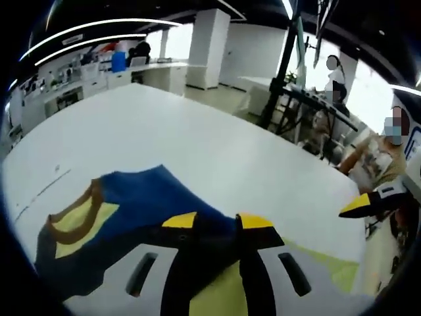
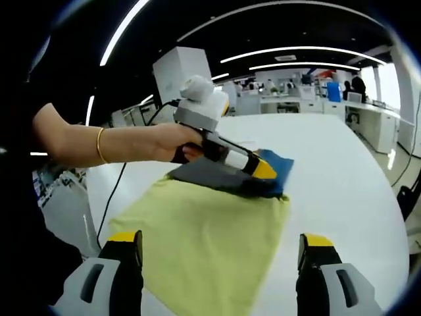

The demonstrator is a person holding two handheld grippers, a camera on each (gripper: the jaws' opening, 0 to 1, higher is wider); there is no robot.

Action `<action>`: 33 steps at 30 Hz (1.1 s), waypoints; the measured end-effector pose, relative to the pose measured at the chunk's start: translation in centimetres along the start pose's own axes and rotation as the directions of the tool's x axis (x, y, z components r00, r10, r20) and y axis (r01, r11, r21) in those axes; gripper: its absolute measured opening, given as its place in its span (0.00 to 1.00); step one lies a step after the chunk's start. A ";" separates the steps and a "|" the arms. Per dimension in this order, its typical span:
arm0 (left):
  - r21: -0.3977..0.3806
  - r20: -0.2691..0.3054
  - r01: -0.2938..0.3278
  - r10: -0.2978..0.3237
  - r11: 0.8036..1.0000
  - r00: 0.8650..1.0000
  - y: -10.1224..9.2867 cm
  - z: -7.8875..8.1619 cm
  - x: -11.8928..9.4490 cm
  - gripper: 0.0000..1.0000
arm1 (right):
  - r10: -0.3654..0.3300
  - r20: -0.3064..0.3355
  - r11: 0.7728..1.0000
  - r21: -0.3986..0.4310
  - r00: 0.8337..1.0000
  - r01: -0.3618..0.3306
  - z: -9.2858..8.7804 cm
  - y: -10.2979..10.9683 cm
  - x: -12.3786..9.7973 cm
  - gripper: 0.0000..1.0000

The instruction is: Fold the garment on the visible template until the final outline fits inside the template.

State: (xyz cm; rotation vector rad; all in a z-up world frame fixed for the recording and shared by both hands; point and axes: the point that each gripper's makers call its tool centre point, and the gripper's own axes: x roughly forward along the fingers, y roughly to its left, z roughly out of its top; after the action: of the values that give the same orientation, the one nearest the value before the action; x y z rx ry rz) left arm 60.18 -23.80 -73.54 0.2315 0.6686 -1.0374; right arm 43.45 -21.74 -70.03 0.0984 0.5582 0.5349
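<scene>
A dark blue garment (image 1: 141, 197) with a brown-trimmed, yellow-lined collar (image 1: 75, 220) lies on the white table (image 1: 197, 138). A fold of it rises between the yellow tips of my left gripper (image 1: 217, 220), which is shut on the cloth. In the right gripper view the same left gripper (image 2: 266, 172), held by a hand, pinches the folded garment (image 2: 217, 174) at the far edge of a wide yellow-green sheet (image 2: 210, 243). My right gripper (image 2: 222, 240) is open above the sheet's near edge, jaws wide apart and nothing between them. Its yellow tip (image 1: 358, 209) enters the left gripper view from the right.
A bare forearm with a gold bracelet (image 2: 99, 146) reaches in from the left, and a black cable (image 2: 117, 194) hangs below it. One person sits (image 1: 381, 158) and another stands (image 1: 334, 79) beyond the table's right edge. Desks and shelves (image 1: 99, 72) line the back.
</scene>
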 end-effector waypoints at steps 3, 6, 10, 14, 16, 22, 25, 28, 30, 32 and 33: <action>0.025 -0.028 -0.019 0.020 1.000 0.999 0.5 -0.6 0.5 0.18 | 0.003 0.005 1.000 0.007 1.000 -0.003 0.0 0.0 0.0 0.98; 0.007 -0.035 -0.008 0.009 1.000 0.999 0.6 -0.8 0.8 0.17 | 0.001 0.000 1.000 0.011 1.000 -0.001 -0.3 -0.2 0.1 0.97; 0.002 -0.046 -0.010 0.010 1.000 0.999 0.6 -1.1 1.3 0.16 | 0.003 -0.002 1.000 0.017 1.000 -0.003 -0.5 -0.3 0.0 0.97; -0.009 -0.059 -0.018 0.017 1.000 0.998 0.4 -1.4 1.7 0.12 | 0.001 -0.002 1.000 0.022 1.000 -0.001 -0.7 -0.7 -0.1 0.97; -0.014 -0.063 -0.014 0.013 1.000 0.998 0.2 -1.5 1.7 0.09 | 0.000 0.001 1.000 0.023 1.000 0.000 -0.7 -0.8 -0.2 0.97; -0.002 -0.090 -0.017 0.016 1.000 0.996 0.2 -2.1 1.9 0.00 | 0.000 -0.001 1.000 0.029 1.000 0.000 -1.0 -0.8 -0.2 0.97; -0.001 -0.090 -0.009 0.009 1.000 0.996 0.1 -2.2 2.0 0.00 | -0.001 0.000 0.999 0.036 1.000 0.001 -1.1 -0.7 -0.2 0.97; 0.006 -0.087 -0.008 0.009 1.000 0.996 0.1 -2.1 2.0 0.00 | -0.001 0.003 0.999 0.039 1.000 0.001 -1.1 -0.7 -0.1 0.97; 0.008 -0.082 -0.005 0.005 1.000 0.997 0.1 -1.9 1.8 0.00 | -0.002 0.005 0.999 0.041 1.000 0.001 -1.1 -0.7 -0.1 0.97; -0.008 -0.062 0.001 -0.002 1.000 0.998 0.1 -1.4 1.5 0.00 | -0.002 0.005 0.999 0.040 1.000 0.001 -1.1 -0.7 0.0 0.97; -0.012 -0.043 0.010 -0.010 1.000 0.999 0.0 -1.0 1.5 0.00 | -0.002 0.005 0.999 0.040 1.000 0.001 -1.0 -0.7 0.0 0.97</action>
State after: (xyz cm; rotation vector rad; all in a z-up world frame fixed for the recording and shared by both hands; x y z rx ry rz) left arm 60.29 -24.35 -75.24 0.2410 0.7152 -1.0404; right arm 43.22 -22.37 -71.06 0.1375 0.5637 0.5220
